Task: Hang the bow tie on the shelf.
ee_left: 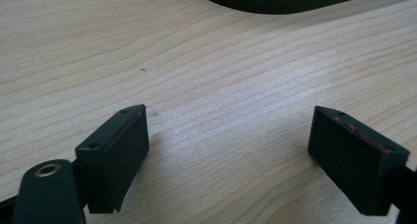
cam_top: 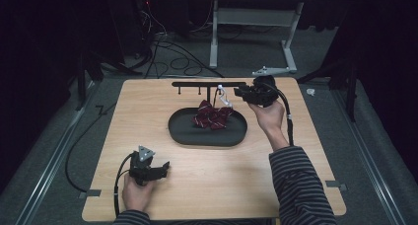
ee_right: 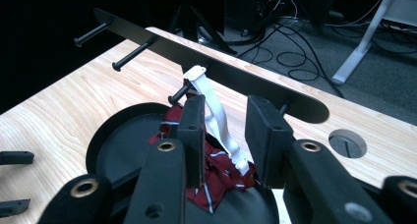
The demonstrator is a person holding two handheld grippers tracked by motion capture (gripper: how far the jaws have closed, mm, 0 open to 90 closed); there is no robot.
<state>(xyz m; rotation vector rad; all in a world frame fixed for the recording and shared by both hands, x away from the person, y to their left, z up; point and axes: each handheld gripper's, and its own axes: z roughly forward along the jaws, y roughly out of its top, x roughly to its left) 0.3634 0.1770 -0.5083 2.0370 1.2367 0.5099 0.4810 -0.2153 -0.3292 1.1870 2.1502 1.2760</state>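
Here the white strap (ee_right: 216, 117), hooked over a peg of the black rack (ee_right: 236, 79) and trailing into the oval tray (cam_top: 183, 131), is seen between the parted, unpressing jaws of the right gripper (ee_right: 223, 130), the nearer one.

A person in dark sleeves with thin pale stripes, the right sleeve (cam_top: 300, 185) showing more than the left, carries two matte black handheld grippers. The left gripper (cam_top: 165, 167) bears a grey three-cornered plate on top and trails a black cable. The right gripper (ee_right: 223, 135) has blocky black fingers (ee_right: 268, 135) on arms with brass-ringed screw holes.
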